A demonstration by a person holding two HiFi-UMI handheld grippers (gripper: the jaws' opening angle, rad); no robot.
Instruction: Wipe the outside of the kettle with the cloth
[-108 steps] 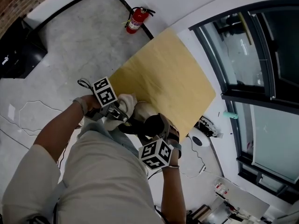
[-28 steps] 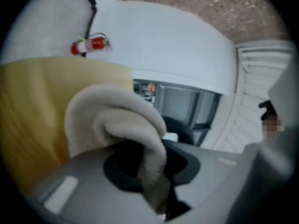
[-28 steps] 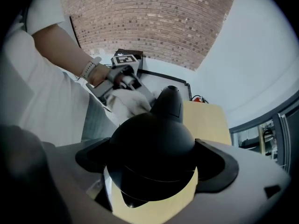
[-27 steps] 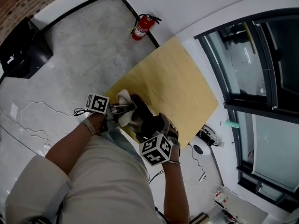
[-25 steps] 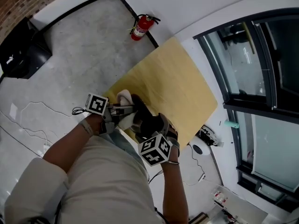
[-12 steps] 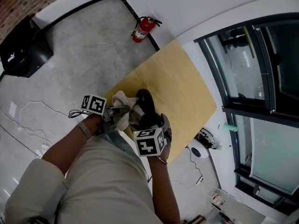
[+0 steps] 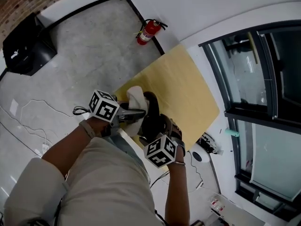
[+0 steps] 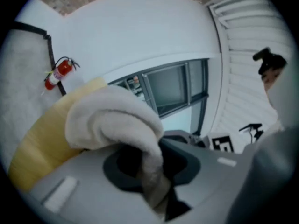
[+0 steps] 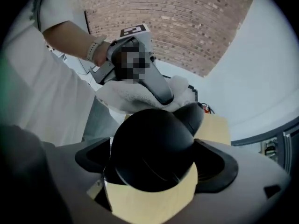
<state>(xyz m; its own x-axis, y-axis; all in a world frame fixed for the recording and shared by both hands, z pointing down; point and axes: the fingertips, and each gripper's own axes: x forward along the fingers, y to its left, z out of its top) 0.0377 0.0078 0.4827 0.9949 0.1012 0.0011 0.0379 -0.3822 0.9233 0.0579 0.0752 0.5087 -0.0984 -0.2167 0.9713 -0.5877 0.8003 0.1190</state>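
The black kettle point(image 7: 151, 113) stands on the yellow table point(image 7: 188, 79) near its front corner. My right gripper point(image 7: 158, 129) comes down on it from above, and its jaws are shut on the kettle's rounded body point(image 9: 152, 148). From the left, my left gripper point(image 7: 141, 113) lies level and is shut on a folded white cloth point(image 7: 136, 97). The cloth rests against the kettle's upper left side. In the left gripper view the cloth point(image 8: 112, 120) bulges out over the jaws and hides the kettle.
A red fire extinguisher point(image 7: 149, 30) stands by the wall past the table's far corner. A black box point(image 7: 26, 44) sits on the concrete floor at left, with cables trailing. Windows point(image 7: 254, 69) run along the right. Most of the tabletop lies beyond the kettle.
My left gripper has risen along the kettle's side with the cloth and has rolled, so its marker cube now faces up. The right gripper has stayed on the kettle.
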